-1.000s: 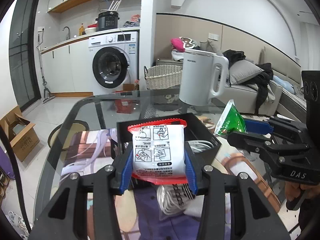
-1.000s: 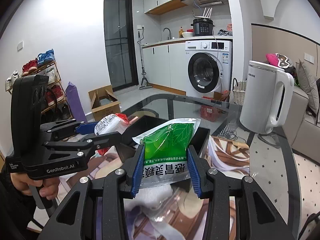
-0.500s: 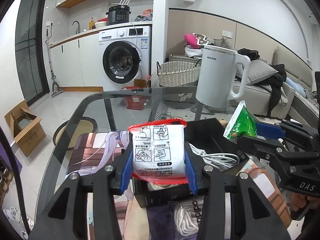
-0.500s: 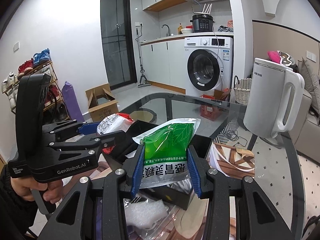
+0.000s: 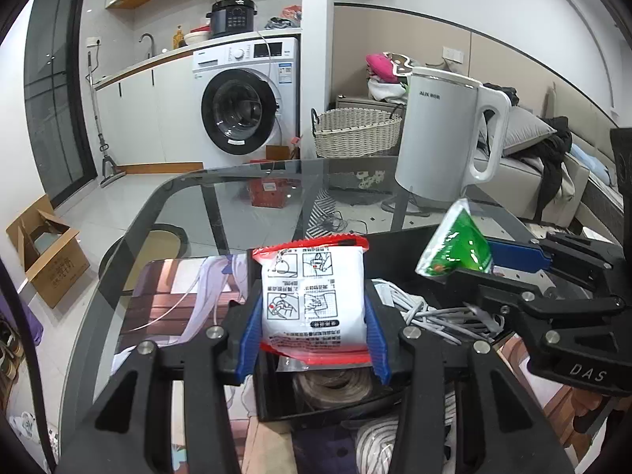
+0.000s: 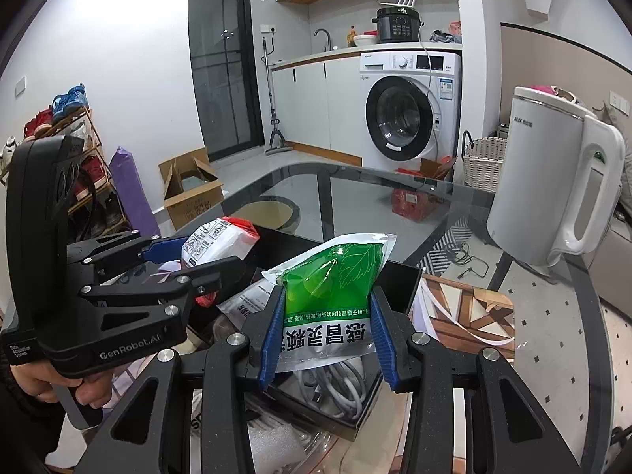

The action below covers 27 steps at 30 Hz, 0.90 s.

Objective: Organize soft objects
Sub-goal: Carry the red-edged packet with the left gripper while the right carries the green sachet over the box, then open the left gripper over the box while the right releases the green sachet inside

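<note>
White packet (image 5: 313,300) with red edges and black line drawings, green leaf-print pouch (image 6: 331,296) with clear border, black tray (image 6: 401,282), white kettle (image 5: 438,138), blue pads (image 5: 249,335), dark glass table (image 5: 237,197).

A glass table (image 5: 189,197) fills the lower frame. A white kettle (image 5: 442,138) is seen at its upper right, a black tray (image 5: 399,241) and printed mat (image 5: 158,300) lower centre.

Evenly lit indoors, sharp, strongly fisheye-warped.
Soft, cool white light with faint shadows; pale reflections across the glass table (image 5: 221,197); straight walls bowed near black vignetted corners; no motion blur, slightly soft toward the edges.
</note>
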Each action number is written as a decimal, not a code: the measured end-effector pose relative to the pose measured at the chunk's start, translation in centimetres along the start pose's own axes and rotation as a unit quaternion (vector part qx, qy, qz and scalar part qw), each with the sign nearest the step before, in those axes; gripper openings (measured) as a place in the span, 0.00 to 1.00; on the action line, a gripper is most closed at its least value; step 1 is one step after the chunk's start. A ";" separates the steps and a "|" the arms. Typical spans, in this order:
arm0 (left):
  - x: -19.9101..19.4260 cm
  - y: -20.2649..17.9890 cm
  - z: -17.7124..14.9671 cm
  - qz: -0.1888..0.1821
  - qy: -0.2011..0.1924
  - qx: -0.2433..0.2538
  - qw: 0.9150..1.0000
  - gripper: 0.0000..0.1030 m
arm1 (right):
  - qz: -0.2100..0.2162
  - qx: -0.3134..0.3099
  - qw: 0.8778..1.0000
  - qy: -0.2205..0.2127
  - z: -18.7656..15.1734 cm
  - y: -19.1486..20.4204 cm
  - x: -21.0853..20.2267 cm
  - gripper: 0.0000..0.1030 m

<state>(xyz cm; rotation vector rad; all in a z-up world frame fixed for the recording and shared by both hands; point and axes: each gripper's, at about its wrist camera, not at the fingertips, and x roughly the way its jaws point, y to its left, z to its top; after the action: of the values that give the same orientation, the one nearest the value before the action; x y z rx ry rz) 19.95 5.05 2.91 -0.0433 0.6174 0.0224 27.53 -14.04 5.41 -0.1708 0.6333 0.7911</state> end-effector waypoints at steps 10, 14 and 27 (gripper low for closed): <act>1.4 -0.3 0.1 0.000 0.009 0.006 1.000 0.43 | 0.000 -0.012 1.000 0.018 0.3 0.3 1.9 0.43; 1.5 -0.6 0.0 -0.003 0.012 0.012 1.000 0.43 | 0.003 -0.010 1.000 0.003 0.1 0.2 0.7 0.63; -0.9 -0.9 -0.5 -0.005 0.000 0.022 1.000 0.92 | 0.008 0.017 1.000 -0.016 -1.9 -0.6 -4.8 0.98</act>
<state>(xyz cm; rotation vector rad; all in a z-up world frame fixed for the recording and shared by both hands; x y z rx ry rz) 18.93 4.14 3.01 -0.0044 0.6175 -0.0008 24.52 -18.12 6.69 -0.1214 0.6188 0.7973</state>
